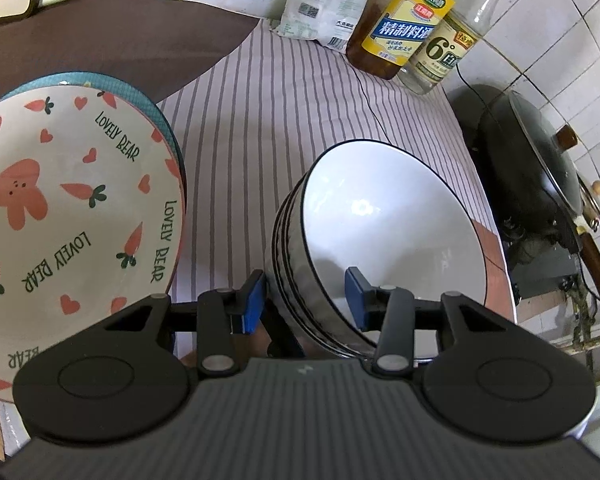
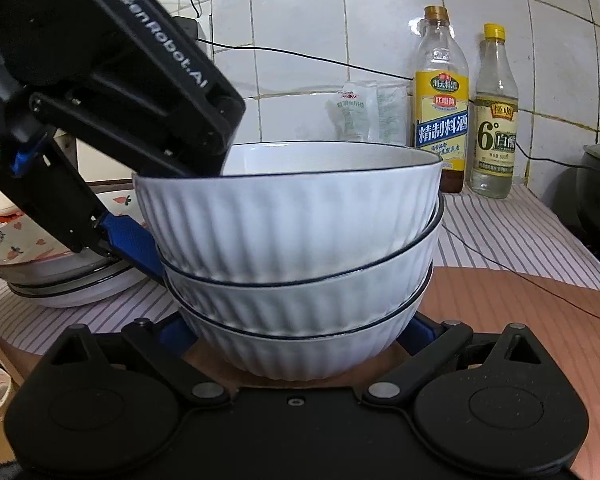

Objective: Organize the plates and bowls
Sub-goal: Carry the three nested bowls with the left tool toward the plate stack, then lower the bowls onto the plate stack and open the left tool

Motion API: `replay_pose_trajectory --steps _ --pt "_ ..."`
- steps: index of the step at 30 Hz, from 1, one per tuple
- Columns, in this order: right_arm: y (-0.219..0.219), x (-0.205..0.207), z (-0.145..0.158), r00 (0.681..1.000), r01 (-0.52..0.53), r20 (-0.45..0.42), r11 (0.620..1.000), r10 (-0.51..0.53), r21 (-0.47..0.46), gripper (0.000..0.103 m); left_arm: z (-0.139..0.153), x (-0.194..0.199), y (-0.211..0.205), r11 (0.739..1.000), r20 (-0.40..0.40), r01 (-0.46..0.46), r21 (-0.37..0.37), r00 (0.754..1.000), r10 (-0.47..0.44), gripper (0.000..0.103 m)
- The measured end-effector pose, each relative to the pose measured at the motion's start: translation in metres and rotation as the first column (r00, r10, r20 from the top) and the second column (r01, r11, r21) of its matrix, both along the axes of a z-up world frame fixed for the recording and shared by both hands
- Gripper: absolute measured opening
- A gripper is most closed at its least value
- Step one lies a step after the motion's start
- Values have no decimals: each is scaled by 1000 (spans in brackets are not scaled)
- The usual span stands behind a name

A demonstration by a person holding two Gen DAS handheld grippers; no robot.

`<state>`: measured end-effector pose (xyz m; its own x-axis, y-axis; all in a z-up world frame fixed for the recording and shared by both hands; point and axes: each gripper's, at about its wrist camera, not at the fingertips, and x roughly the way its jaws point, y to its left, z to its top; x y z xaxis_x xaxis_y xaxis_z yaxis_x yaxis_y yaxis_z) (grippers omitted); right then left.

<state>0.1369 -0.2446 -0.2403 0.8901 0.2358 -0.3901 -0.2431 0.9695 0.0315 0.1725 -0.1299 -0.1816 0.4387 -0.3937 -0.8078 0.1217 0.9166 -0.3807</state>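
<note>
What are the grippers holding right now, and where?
Left gripper pinches the wall of the bowl stack, one pad inside the top bowl, one outside. Right gripper flanks the bottom bowl low on its sides; whether it presses cannot be told.

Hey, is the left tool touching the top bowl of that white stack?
Touching. The right wrist view shows the left tool straddling the top bowl wall: one finger dips inside over the rim, the blue pad presses the ribbed outside.
</note>
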Motion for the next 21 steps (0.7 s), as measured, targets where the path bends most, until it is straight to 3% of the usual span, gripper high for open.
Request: replay_pose_trajectory --steps 11,21 --pt "16 -12 43 996 -3 87 1000 6 -29 101 47 -16 23 1000 82 13 -19 997 -11 39" --pt "63 -13 80 985 -69 156 997 71 -15 101 98 -26 79 999 133 -34 -12 990 35 39"
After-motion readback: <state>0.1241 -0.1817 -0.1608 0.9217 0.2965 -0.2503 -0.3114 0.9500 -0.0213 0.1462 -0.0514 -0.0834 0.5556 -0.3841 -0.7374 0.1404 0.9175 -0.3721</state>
